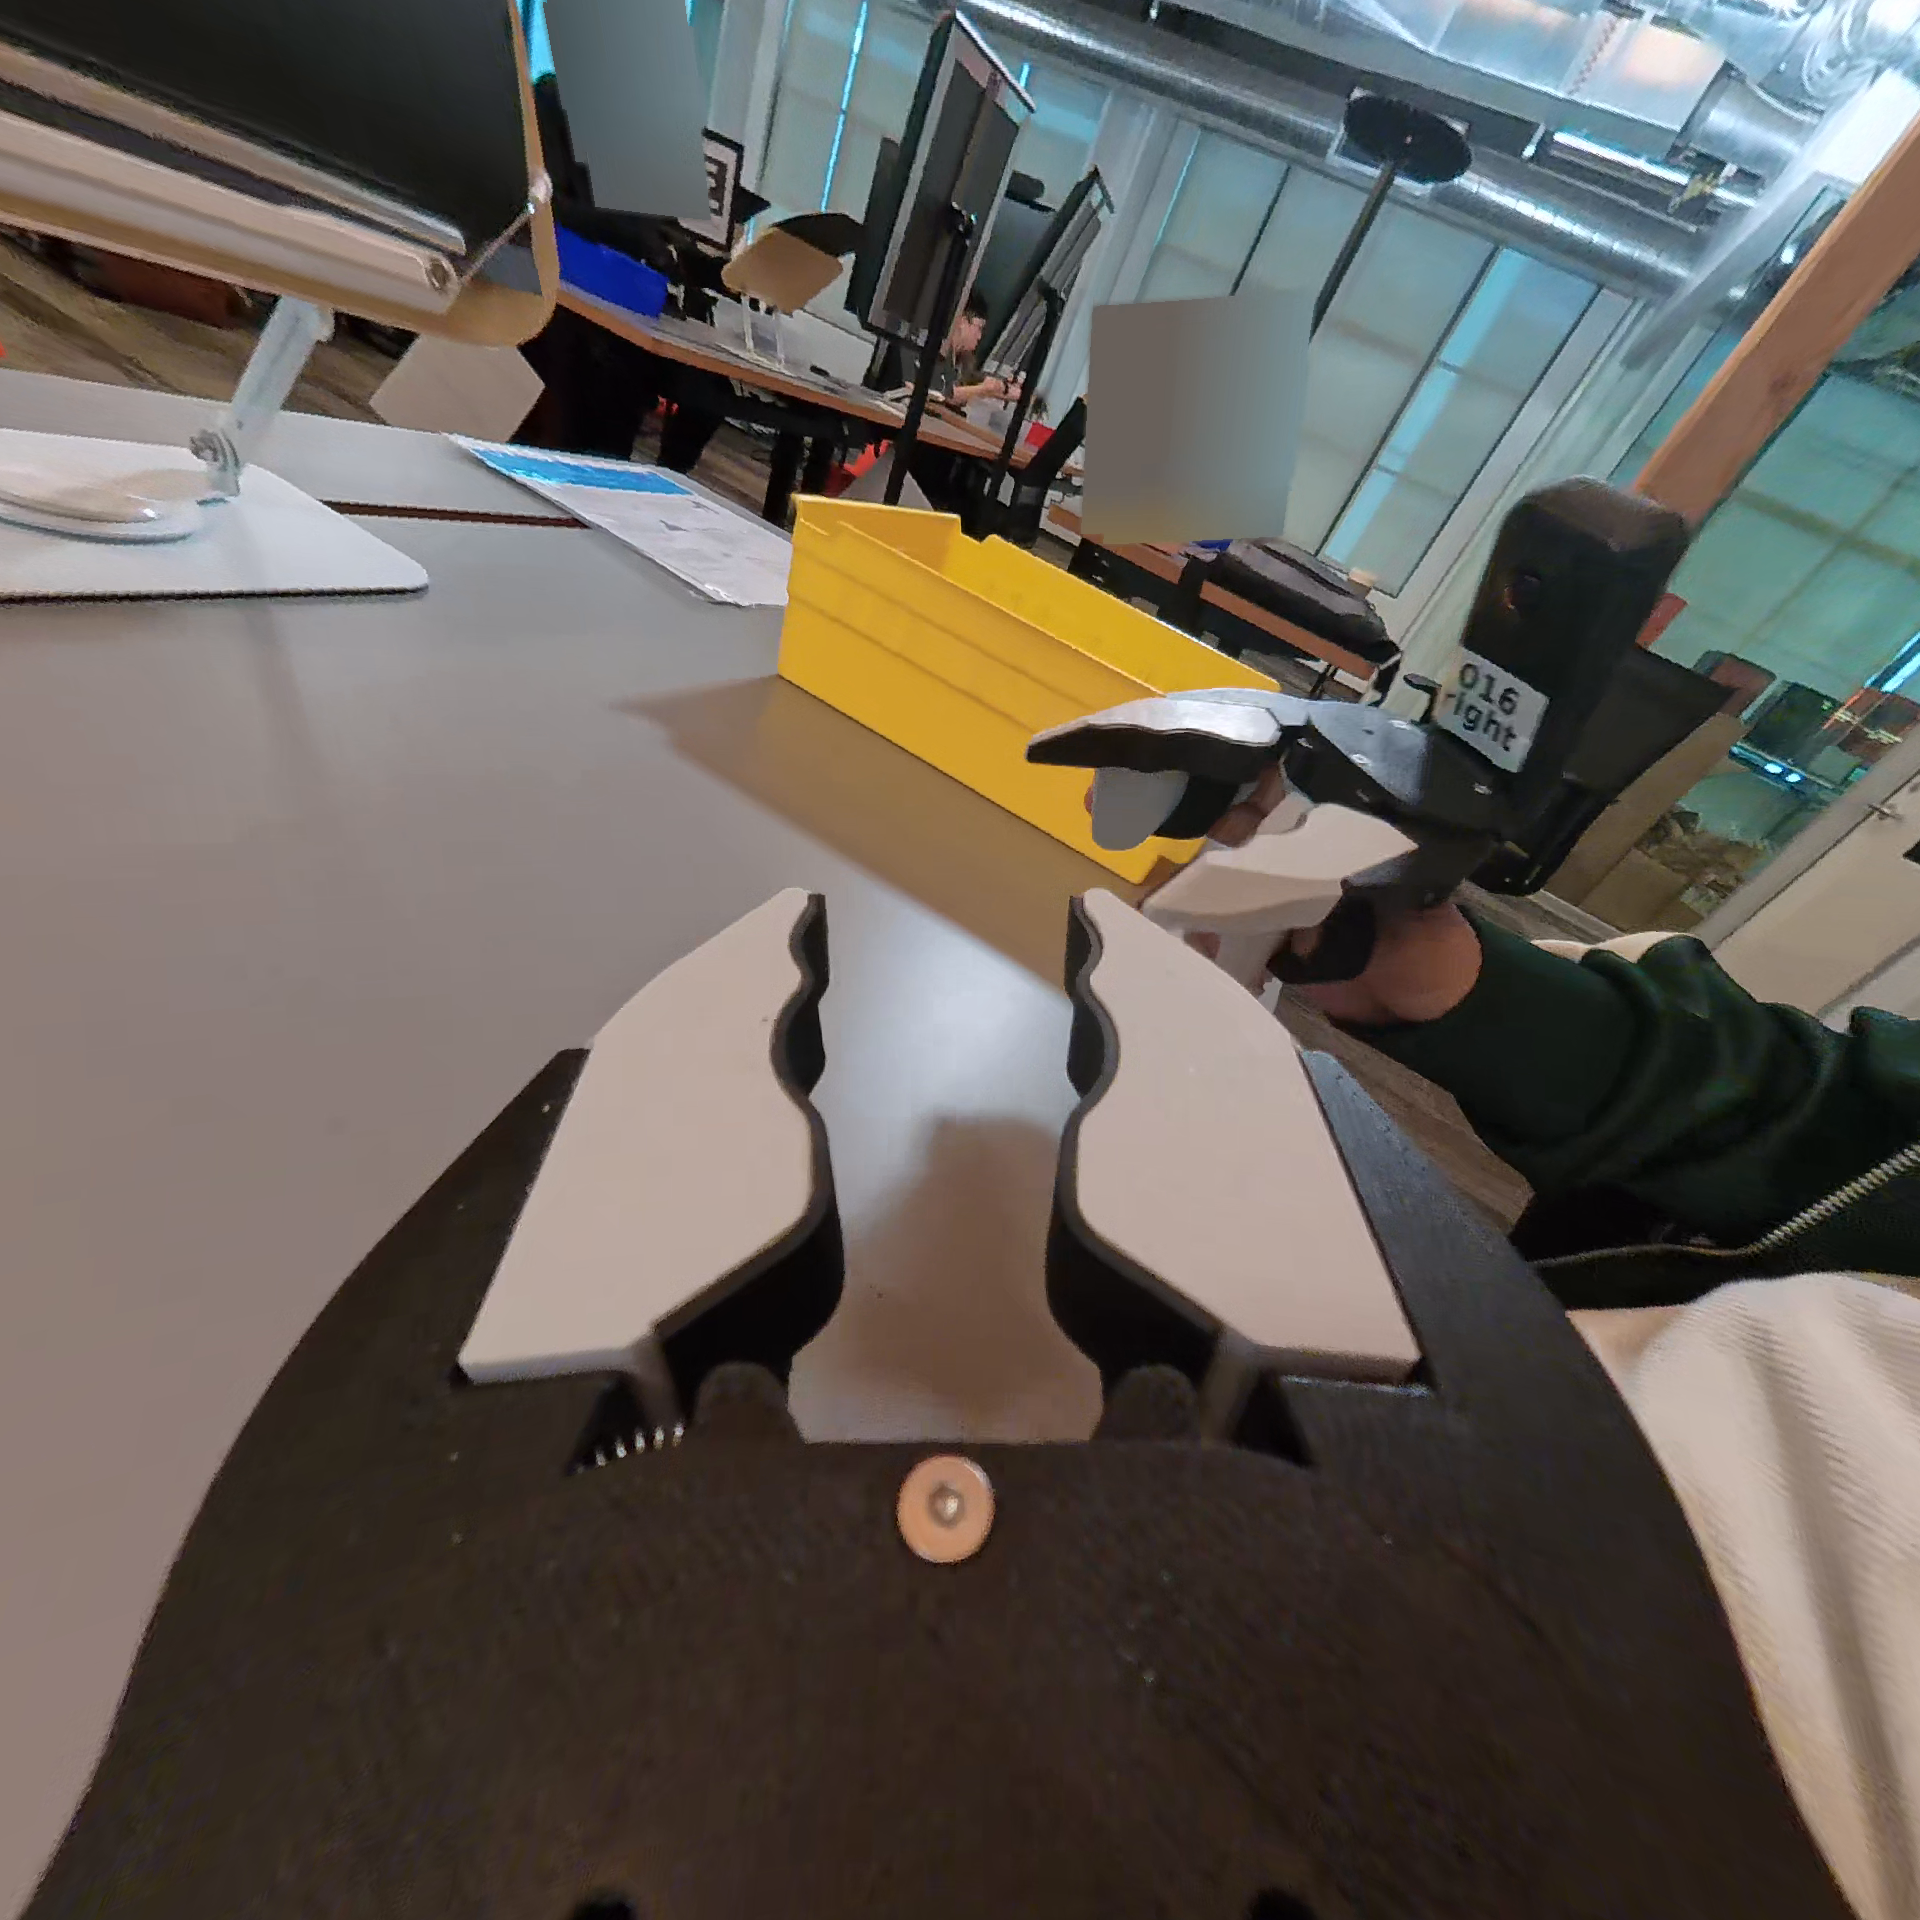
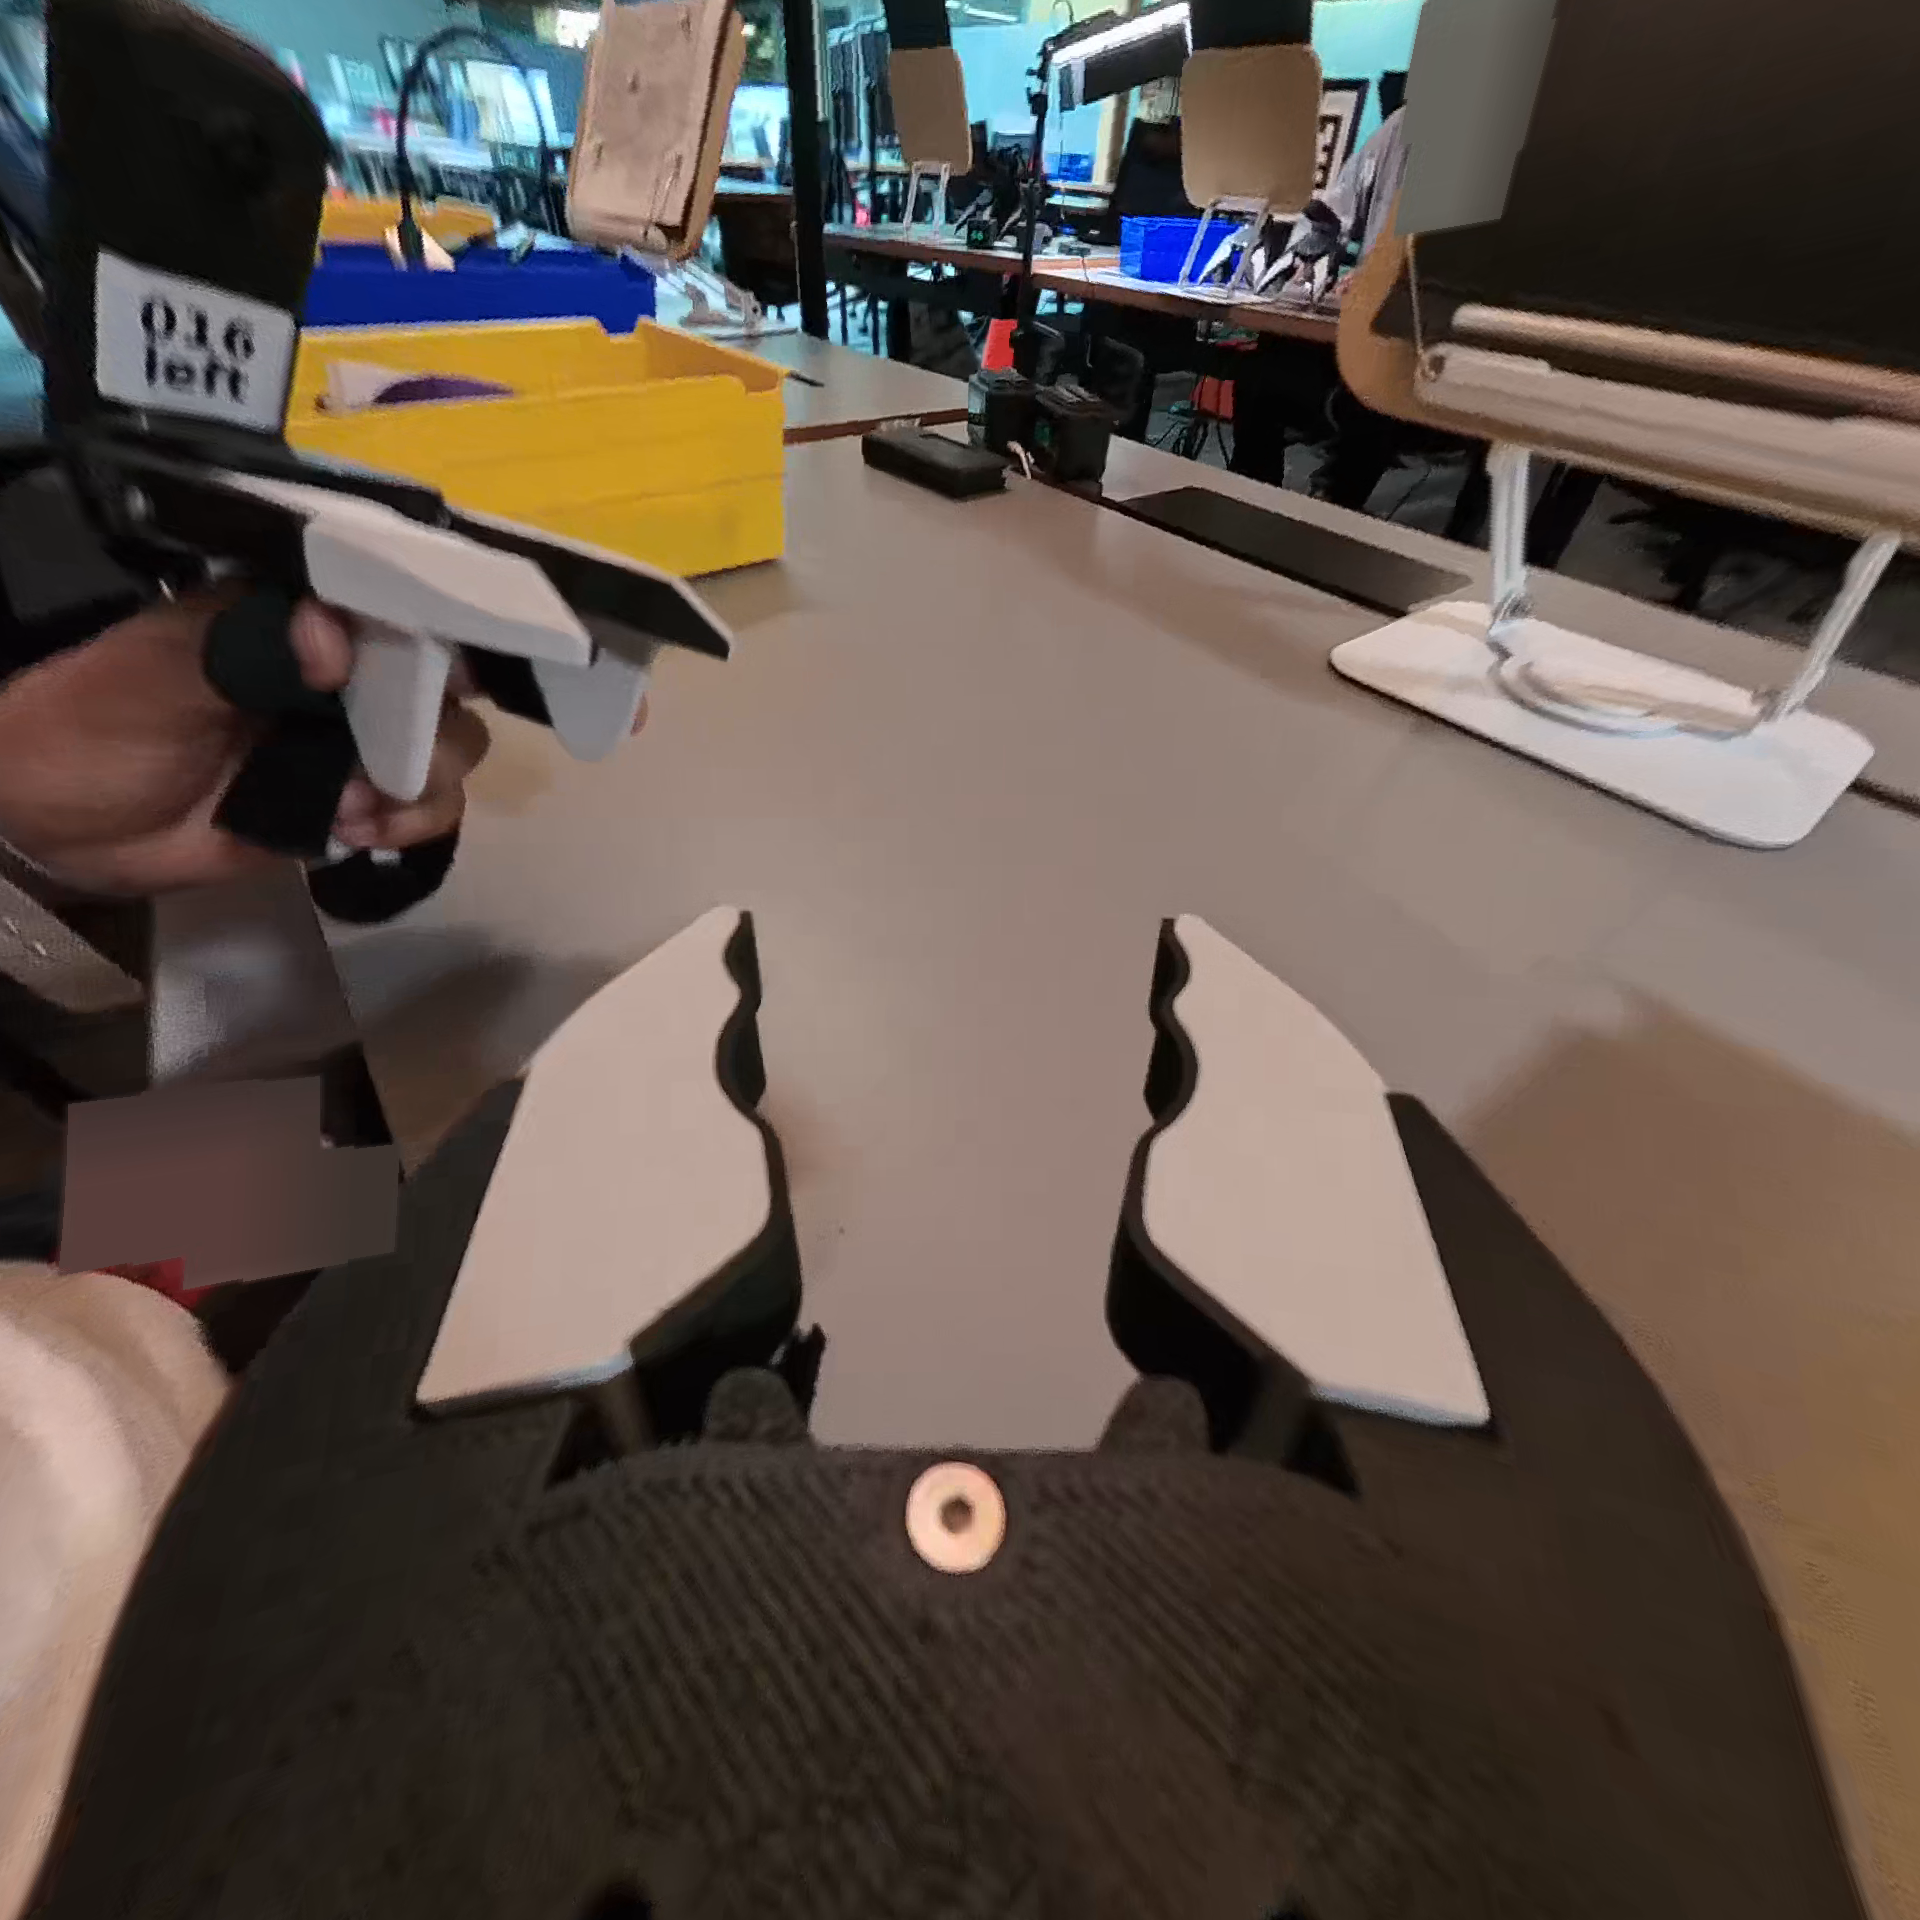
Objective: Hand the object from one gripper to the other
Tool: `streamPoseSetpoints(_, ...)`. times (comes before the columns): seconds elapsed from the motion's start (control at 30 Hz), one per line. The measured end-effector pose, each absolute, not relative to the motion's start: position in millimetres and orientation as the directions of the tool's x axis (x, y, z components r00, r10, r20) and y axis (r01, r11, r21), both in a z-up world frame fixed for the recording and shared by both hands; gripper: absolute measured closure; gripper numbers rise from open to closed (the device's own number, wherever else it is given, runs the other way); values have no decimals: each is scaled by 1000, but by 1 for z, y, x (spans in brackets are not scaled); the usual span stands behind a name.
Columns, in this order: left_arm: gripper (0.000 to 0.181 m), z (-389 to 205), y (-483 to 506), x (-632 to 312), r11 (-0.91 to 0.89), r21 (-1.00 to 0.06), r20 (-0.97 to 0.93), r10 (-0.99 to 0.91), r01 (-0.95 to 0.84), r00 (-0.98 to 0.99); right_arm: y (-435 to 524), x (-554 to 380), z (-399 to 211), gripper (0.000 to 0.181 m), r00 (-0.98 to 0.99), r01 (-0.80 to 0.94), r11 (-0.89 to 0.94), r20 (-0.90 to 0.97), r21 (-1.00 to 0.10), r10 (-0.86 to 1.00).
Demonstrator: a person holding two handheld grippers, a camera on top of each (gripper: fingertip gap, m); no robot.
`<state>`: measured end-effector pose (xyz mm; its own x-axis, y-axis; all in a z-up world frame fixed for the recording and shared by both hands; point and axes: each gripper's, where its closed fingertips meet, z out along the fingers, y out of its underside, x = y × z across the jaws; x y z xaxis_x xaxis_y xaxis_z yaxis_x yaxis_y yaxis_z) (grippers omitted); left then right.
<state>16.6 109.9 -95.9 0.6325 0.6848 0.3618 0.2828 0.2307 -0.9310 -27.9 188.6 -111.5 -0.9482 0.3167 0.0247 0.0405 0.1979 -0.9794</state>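
My left gripper [image 1: 948,920] is open and empty, held low over the grey table [image 1: 416,831]. My right gripper [image 2: 956,935] is open wider and also empty over the same table [image 2: 1039,727]. Each shows in the other's view, hand-held: the right gripper [image 1: 1112,774] in front of a yellow bin [image 1: 966,634], the left gripper [image 2: 644,675] at the left. The yellow bin [image 2: 582,457] holds a purple thing [image 2: 436,390] and something white, mostly hidden by its wall. No loose object lies between the grippers.
A monitor on a white stand [image 1: 208,540] stands at the back, also in the right wrist view [image 2: 1600,717]. A printed sheet [image 1: 644,509] lies by the bin. A blue bin [image 2: 478,286] sits behind the yellow one. Black devices [image 2: 997,436] sit at the table's far edge.
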Motion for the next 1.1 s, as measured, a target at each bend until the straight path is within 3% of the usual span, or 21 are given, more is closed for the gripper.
streamPoseSetpoints(0.03,138,-98,112,15,235,-924,378,670,300,639,185,-31,-114,107,-948,87,176,-28,-980,317)
streamPoseSetpoints(0.23,136,-103,115,9,264,-893,447,618,365,647,158,-56,-114,106,-944,158,130,-112,-979,312)
streamPoseSetpoints(0.4,137,-97,80,0,213,-919,373,746,332,552,143,-62,-107,109,-958,163,85,-137,-983,252)
streamPoseSetpoints(0.5,137,-73,20,8,199,-924,330,847,327,418,148,-62,-115,112,-962,159,111,-129,-981,243)
streamPoseSetpoints(0.67,139,-44,-141,53,98,-910,89,995,402,-41,155,-62,-118,113,-956,210,96,-184,-973,228)
streamPoseSetpoints(0.8,138,-80,-262,106,44,-761,-252,900,648,-357,158,-62,-110,114,-942,283,33,-271,-959,199)
streamPoseSetpoints(0.93,135,-127,-291,126,60,-557,-393,859,828,-327,163,-63,-112,116,-928,317,22,-306,-948,212)
streamPoseSetpoints(1.1,138,-133,-308,117,-17,-489,-514,813,872,-272,163,-58,-107,119,-914,371,-14,-368,-928,174)
